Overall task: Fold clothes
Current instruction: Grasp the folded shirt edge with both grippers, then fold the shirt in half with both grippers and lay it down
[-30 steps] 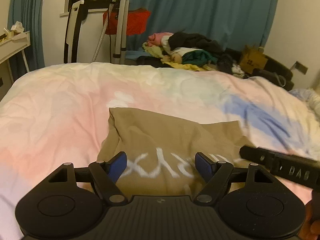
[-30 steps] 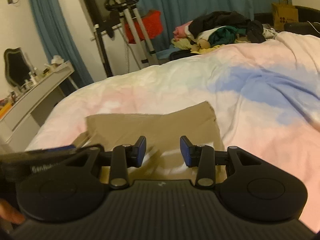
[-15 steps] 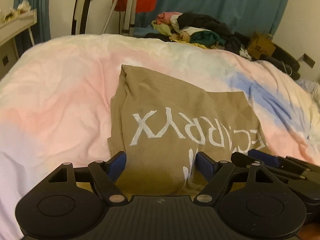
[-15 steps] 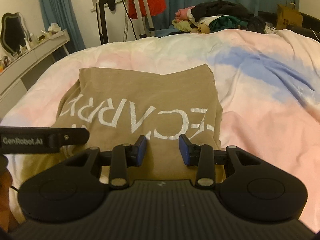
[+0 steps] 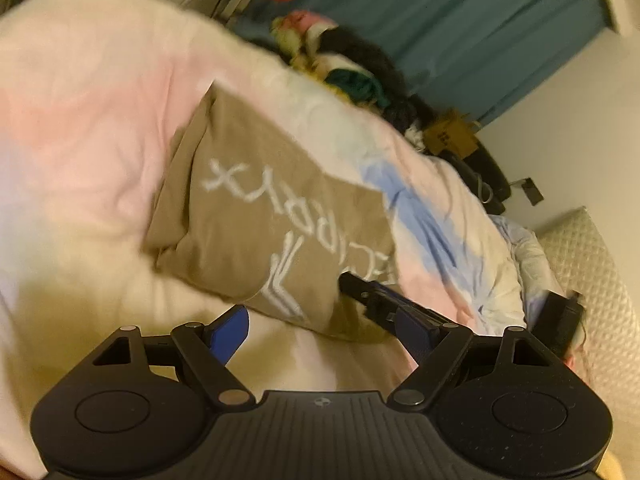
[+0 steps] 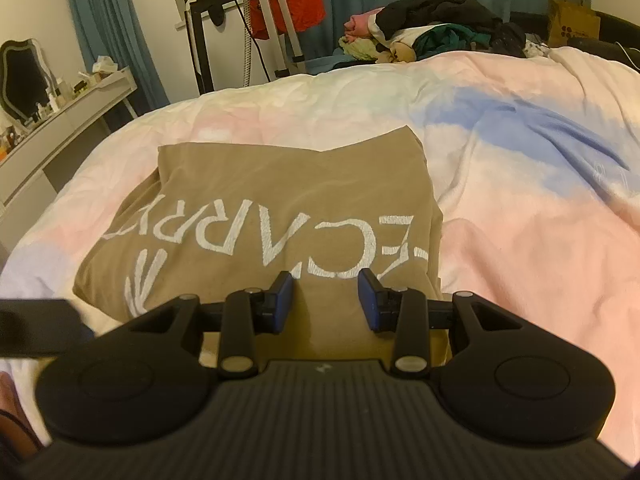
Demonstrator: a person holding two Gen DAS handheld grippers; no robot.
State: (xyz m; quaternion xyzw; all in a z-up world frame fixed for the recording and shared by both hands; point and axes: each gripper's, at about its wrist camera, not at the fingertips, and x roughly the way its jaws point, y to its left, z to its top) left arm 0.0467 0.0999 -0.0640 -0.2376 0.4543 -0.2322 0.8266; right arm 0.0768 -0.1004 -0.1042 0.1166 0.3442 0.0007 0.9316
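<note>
A folded tan shirt [image 6: 288, 204] with white lettering lies flat on the pastel bedspread [image 6: 520, 208]; it also shows in the left wrist view [image 5: 272, 216], blurred and tilted. My right gripper [image 6: 326, 300] is open and empty, its blue-padded fingers just above the shirt's near edge. My left gripper [image 5: 320, 332] is open wide and empty, off the shirt's near left corner over bare bedspread [image 5: 88, 128]. The right gripper's fingers [image 5: 384, 300] reach in at the shirt's near right edge in the left wrist view.
A heap of unfolded clothes [image 6: 432, 28] lies past the bed's far edge before teal curtains. A tripod [image 6: 272, 20] and a red item stand at the back. A white dresser [image 6: 60, 120] with a mirror is at the left. A pillow [image 5: 592, 280] lies right.
The left gripper has pulled back, swung left and rolled, so its view is tilted and blurred. The right gripper has stayed near the shirt's near edge. The shirt lies as before.
</note>
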